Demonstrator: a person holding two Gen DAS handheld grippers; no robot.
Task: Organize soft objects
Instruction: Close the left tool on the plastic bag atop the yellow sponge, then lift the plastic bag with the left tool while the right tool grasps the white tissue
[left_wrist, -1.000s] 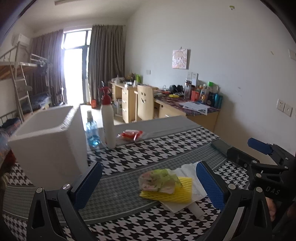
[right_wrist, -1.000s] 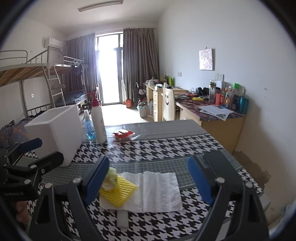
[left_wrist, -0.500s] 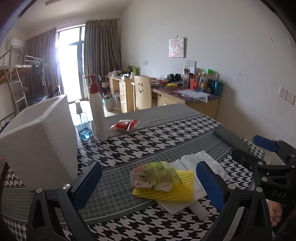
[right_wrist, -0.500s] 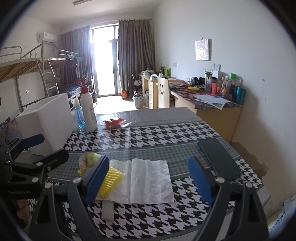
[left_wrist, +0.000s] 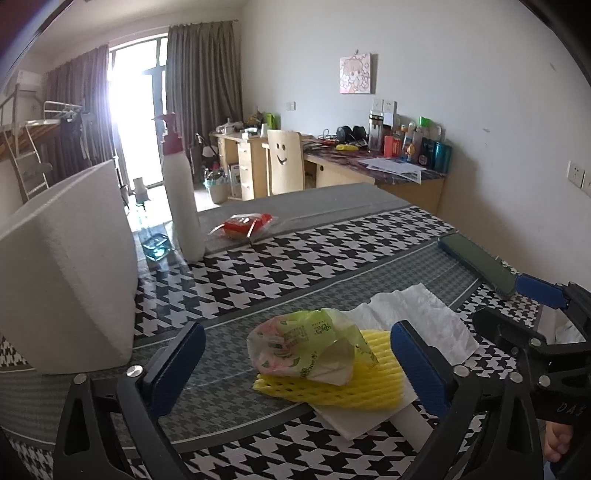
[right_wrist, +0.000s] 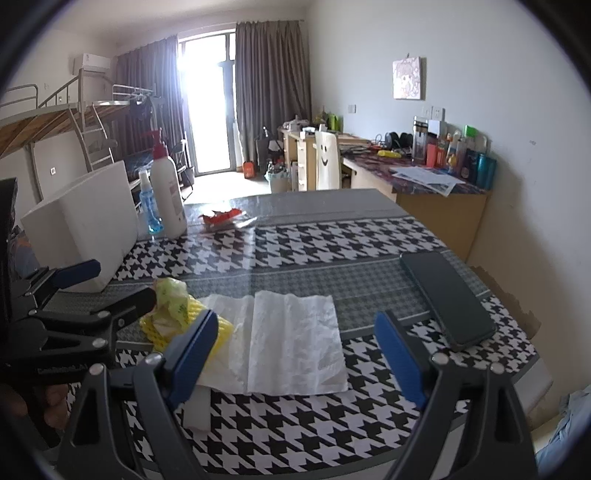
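Observation:
A crumpled green-and-pink plastic bag lies on a yellow foam net, which rests on white tissue paper on the houndstooth table. My left gripper is open, its blue pads straddling the bag and net without touching them. In the right wrist view the tissue is spread flat, with the net and bag at its left end. My right gripper is open just above the tissue, nothing between its pads. Each gripper shows in the other's view.
A white foam box stands at the left. Behind it are a white pump bottle, a blue spray bottle and a red packet. A dark phone lies at the table's right edge. A small white block pokes from under the tissue.
Both grippers have sunk toward the table and come nearer the pile. The bag and net now sit larger between the left pads. Nothing was gripped.

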